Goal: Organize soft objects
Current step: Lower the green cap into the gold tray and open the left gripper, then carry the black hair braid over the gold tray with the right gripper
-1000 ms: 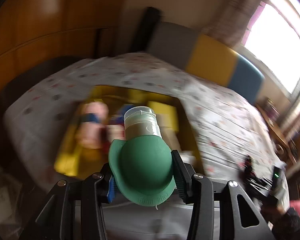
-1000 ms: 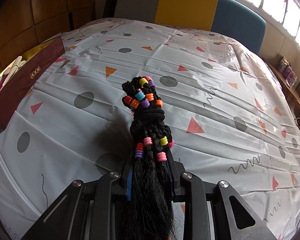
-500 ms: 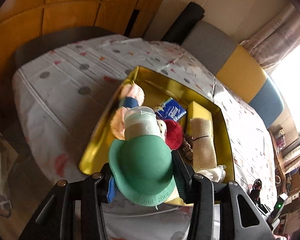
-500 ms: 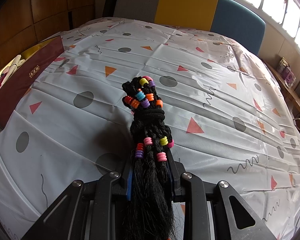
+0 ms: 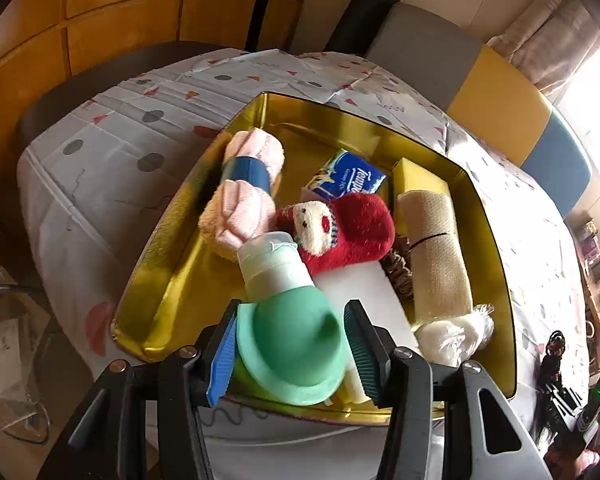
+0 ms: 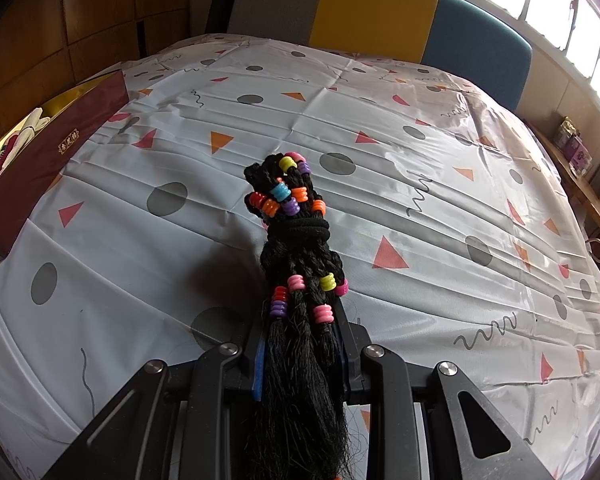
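Patterned white cloth [image 6: 380, 128] covers the desk; wood panelling and a cushioned bench stand beyond. Left gripper [image 5: 290, 354]: jaws just opening, right pad clear of the green squeeze bottle [image 5: 288, 324] between them, above the crowded gold tray [image 5: 172, 252]. Right gripper [image 6: 302, 354]: jaws clamped on a beaded black braid [image 6: 296, 240], open cloth ahead. Tray's near rim hidden.
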Demonstrator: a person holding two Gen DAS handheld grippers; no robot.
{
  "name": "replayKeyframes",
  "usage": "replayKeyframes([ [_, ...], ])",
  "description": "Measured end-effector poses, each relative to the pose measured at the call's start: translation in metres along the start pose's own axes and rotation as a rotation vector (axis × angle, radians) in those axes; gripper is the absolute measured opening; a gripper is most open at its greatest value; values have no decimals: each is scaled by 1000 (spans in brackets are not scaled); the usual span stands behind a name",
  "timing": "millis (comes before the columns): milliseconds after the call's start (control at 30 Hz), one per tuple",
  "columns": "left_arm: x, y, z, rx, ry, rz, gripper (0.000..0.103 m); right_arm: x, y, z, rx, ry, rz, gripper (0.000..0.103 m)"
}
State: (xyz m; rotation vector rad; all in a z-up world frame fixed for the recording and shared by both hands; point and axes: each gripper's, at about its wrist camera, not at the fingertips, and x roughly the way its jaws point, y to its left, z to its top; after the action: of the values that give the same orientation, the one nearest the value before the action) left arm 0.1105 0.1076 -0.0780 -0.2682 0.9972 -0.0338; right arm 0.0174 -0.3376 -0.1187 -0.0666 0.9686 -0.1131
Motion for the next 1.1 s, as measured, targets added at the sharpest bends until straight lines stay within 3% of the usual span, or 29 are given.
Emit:
replayKeyframes([
  [400,-47,-7,-10,60,-121,68,51,1,2,1,-12,10,-16,27],
  [633,-71,-19,-16,120,-184,64,51,0,0,2,-1,26,-20,26],
  [933,-83,-20,-24,141,-210,55,51,-3,4,4,73,72,-61,26],
  [1100,-87,-18,-28,149,-223,58,51,-7,0,6,156,102,-43,25],
])
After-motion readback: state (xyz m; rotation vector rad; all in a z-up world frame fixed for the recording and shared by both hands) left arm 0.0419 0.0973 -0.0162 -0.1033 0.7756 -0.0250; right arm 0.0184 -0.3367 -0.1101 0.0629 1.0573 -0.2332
